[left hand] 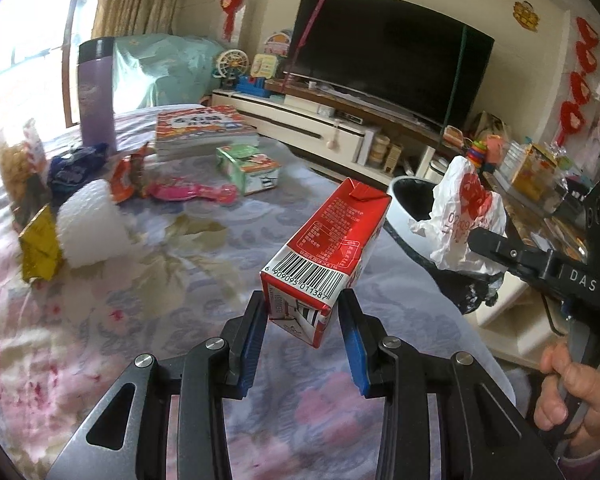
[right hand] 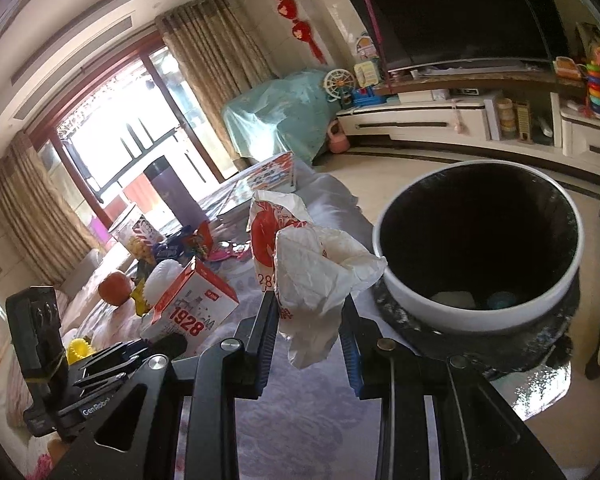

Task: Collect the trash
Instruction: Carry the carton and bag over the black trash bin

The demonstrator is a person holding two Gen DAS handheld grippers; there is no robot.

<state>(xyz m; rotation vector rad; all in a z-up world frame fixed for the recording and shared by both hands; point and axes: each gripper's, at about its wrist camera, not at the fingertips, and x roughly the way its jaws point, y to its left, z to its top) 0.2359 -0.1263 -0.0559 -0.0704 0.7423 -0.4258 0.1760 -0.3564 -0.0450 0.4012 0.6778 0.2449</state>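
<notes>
My left gripper [left hand: 303, 312] is shut on a red and white drink carton [left hand: 324, 248], held above the floral tablecloth [left hand: 172, 320]. The carton also shows in the right wrist view [right hand: 192, 308]. My right gripper [right hand: 310, 312] is shut on a crumpled white plastic bag with red print [right hand: 316, 272], held just left of the round white trash bin with black liner [right hand: 412, 296]. In the left wrist view the bag [left hand: 464, 216] hangs over the bin's rim [left hand: 404, 188].
On the table lie a white foam piece [left hand: 88, 224], gold wrapper [left hand: 40, 248], blue wrapper [left hand: 76, 164], orange wrapper [left hand: 128, 176], pink wrapper [left hand: 192, 192], green box [left hand: 248, 168], books [left hand: 204, 128] and a purple flask [left hand: 96, 92]. A TV stand [left hand: 300, 124] lies beyond.
</notes>
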